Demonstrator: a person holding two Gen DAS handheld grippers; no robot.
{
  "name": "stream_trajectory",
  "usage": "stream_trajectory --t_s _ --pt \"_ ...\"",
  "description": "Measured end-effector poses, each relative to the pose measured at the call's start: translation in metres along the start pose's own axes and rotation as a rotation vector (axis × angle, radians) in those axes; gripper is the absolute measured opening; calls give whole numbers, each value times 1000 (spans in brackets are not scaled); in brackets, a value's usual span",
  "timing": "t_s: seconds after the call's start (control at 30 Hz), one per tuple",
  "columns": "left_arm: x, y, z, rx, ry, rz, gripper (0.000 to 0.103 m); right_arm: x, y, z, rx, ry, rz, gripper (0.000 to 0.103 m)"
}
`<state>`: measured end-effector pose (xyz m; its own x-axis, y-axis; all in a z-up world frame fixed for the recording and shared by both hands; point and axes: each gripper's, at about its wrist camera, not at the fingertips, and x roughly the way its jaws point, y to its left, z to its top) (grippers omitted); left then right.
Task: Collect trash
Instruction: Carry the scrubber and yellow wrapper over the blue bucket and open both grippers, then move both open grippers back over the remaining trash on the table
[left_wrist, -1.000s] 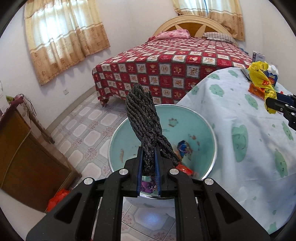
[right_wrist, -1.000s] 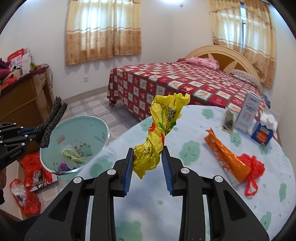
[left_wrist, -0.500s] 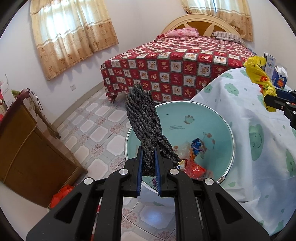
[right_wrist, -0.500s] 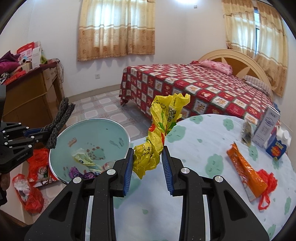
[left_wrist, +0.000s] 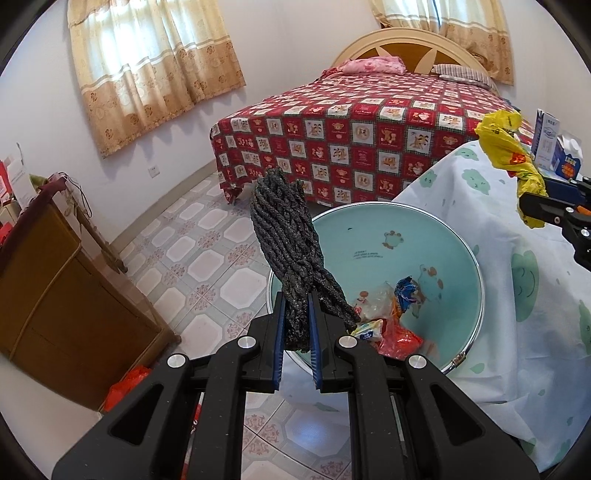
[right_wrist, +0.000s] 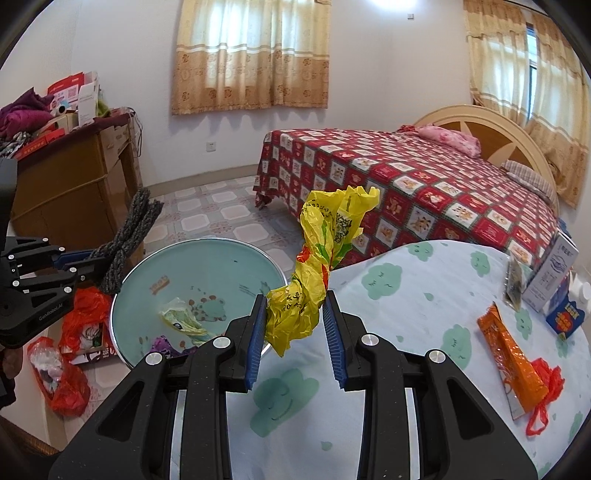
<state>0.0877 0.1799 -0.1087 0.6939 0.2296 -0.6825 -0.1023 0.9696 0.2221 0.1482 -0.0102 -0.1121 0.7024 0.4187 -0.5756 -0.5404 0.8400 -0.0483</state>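
Observation:
My left gripper is shut on a dark grey rope bundle and holds it over the near left rim of the teal trash basin, which holds several wrappers. My right gripper is shut on a twisted yellow plastic bag above the table edge, beside the basin. The yellow bag and right gripper show at the right in the left wrist view. The rope and left gripper show at the left in the right wrist view.
The table with a cloud-print cloth carries an orange wrapper, a red bag, a white carton and a blue box. A red-quilted bed stands behind. A wooden cabinet and red bags are on the left.
Both grippers have moved left toward the basin with their loads still held. The basin now sits nearer the middle of both views, and the table items have slid right.

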Motion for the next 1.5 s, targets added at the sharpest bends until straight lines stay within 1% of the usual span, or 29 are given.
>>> stream_trajectory --t_s 0.43,0.6,0.63,0.67,0.7,0.73,0.77,0.83,0.87,0.93,1.0,1.03,1.07,1.17,1.23,1.27,1.3,1.37,1.43,1.47,1.5 --pt "3 0 -2 -4 5 -10 12 4 8 3 -15 5 16 31" --pt "1 -4 -3 -3 2 -36 12 5 9 3 -20 6 27 31" --pt "1 -4 -3 -5 3 -46 15 5 10 3 -20 6 32 32" --pt "1 -6 -3 -6 2 -59 16 5 13 3 -33 1 62 33" --pt "1 -6 -3 -6 2 -65 22 4 14 3 -41 -4 63 36" --pt "0 -7 -3 -8 1 -66 35 3 17 2 -53 -15 62 48" --pt "-1 -8 -3 -9 -5 -68 41 2 17 2 -53 -16 67 56" --pt "-2 -9 -3 -6 -7 -68 41 4 19 1 -53 -13 71 56" --pt "-2 -9 -3 -10 -7 -69 45 4 18 -1 -55 -14 67 56" --pt "-2 -10 -3 -11 -9 -64 49 4 17 -1 -47 -10 67 56" --pt "-2 -10 -3 -15 -9 -61 57 2 17 -2 -41 -10 64 56" --pt "-2 -11 -3 -19 -10 -57 63 0 12 -4 -29 -9 55 56" --pt "-2 -11 -3 -21 -10 -54 66 -2 8 -5 -17 -6 50 56" --pt "-1 -13 -4 -20 -8 -56 71 -11 -3 -12 1 -4 29 56" --pt "-1 -18 -5 -15 -6 -59 77 -23 -25 -24 30 6 -23 56" --pt "0 -24 -6 -8 -1 -65 77 -25 -28 -27 36 7 -29 56" --pt "1 -29 -6 3 5 -74 77 -32 -40 -33 60 11 -51 56" --pt "1 -45 -6 36 13 -94 77 -49 -76 -49 131 21 -127 56" --pt "0 -61 -5 63 15 -109 78 -55 -91 -56 159 27 -171 56" --pt "0 -67 -5 71 15 -114 78 -66 -125 -66 248 33 -242 56" --pt "-1 -75 -3 82 12 -120 78 -68 -136 -70 285 32 -260 56"
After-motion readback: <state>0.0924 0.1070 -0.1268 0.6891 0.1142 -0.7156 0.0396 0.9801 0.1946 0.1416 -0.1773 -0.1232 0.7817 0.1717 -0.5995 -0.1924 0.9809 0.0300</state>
